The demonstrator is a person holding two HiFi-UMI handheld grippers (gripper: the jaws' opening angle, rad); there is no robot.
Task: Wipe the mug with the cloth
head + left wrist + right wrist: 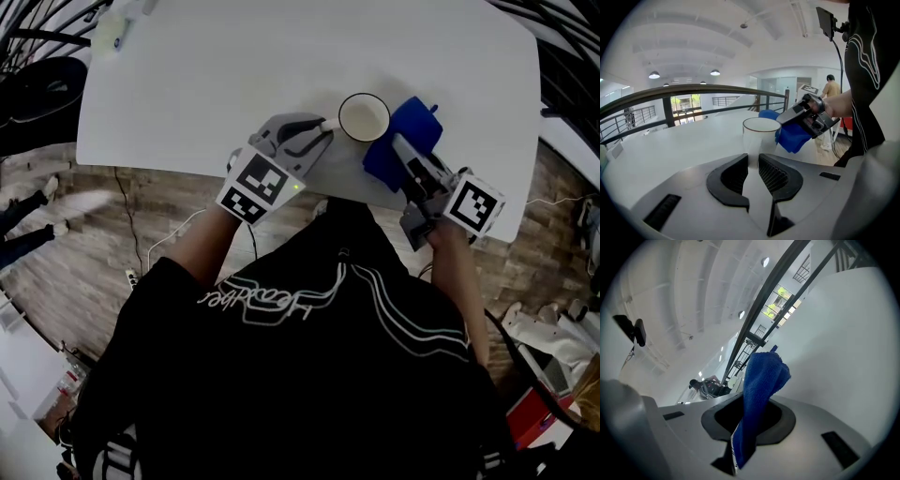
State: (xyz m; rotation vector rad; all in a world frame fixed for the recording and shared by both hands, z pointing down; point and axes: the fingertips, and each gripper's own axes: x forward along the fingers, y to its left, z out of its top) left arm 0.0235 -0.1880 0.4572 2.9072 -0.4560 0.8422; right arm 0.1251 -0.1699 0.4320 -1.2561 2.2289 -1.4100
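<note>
While the fingers of the left gripper [752,161] were clamped on the handle of the mug [364,117], upright on the surface [234,75] just ahead of them, those of the right gripper [750,399] pinched the blue cloth [412,122], bunched against the mug's side beyond their tips. Wiping seemed barely begun (my guess). Next, the cloth needed rubbing round the wall with the handle held steady.

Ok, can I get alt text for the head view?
The left gripper grips a white ceramic mug by its handle on a white table, while the right gripper holds a blue cloth close beside it.
</note>
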